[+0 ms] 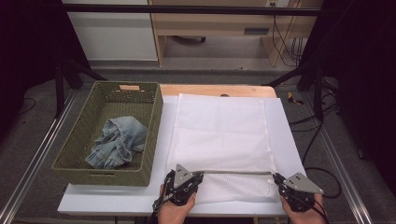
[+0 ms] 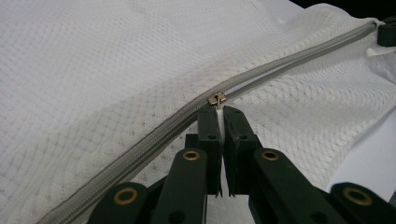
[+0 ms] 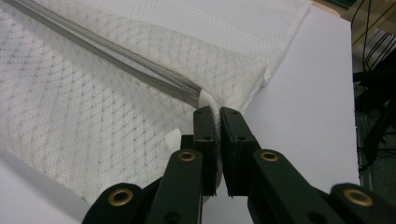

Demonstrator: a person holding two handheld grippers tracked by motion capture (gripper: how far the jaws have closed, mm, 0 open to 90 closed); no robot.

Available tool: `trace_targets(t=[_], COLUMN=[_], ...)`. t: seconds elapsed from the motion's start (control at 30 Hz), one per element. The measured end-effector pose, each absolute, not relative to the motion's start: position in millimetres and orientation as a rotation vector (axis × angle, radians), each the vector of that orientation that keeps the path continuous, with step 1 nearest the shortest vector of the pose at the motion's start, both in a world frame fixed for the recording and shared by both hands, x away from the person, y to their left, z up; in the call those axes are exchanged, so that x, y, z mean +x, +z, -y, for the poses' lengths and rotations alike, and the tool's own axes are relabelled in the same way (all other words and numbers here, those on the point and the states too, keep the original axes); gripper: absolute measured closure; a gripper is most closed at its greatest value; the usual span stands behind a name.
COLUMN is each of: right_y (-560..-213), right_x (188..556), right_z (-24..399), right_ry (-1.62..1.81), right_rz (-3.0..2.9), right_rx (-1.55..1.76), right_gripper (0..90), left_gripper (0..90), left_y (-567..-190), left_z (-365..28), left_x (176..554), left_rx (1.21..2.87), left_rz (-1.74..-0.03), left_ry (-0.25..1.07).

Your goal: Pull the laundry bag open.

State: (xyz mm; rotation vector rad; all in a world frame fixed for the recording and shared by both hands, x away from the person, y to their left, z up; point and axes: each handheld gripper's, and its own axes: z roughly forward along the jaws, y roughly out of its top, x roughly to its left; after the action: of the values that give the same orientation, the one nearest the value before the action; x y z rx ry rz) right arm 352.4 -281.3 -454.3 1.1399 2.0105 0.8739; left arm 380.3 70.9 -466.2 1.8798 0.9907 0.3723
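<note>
A white mesh laundry bag (image 1: 219, 135) lies flat on a white board (image 1: 289, 140), and a grey zipper (image 1: 238, 173) runs across its near end. My left gripper (image 1: 200, 176) is at the zipper's left end. In the left gripper view my left gripper (image 2: 220, 112) is shut on the white pull tab just below the metal slider (image 2: 217, 99). My right gripper (image 1: 275, 177) is at the zipper's right end. In the right gripper view my right gripper (image 3: 218, 112) is shut on the bag's fabric corner (image 3: 208, 99), where the zipper (image 3: 140, 70) ends.
A green woven basket (image 1: 70, 154) stands left of the bag and holds crumpled blue jeans (image 1: 116, 142). The board rests on a wooden table (image 1: 210, 89). Dark frame legs and cables stand to the right beyond the board.
</note>
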Motion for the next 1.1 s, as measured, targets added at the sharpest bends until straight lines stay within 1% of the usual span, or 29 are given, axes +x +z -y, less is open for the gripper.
trace_targets(t=[0.93,1.1], right_y=[-456.3,-457.6], right_x=[354.4,353.7], right_z=[284.0,284.7], right_ry=[0.873,0.868], right_rz=[-2.014,-2.017], right_rx=[1.176,1.189], right_gripper=[85.9,85.9], left_gripper=[86.6,86.6], left_y=[-466.7,-465.7], left_z=[-95.2,-101.3], left_x=[377.1,375.5], left_rx=[1.836,1.837], left_rz=[-1.039,-1.042], left_ry=[0.39,0.411])
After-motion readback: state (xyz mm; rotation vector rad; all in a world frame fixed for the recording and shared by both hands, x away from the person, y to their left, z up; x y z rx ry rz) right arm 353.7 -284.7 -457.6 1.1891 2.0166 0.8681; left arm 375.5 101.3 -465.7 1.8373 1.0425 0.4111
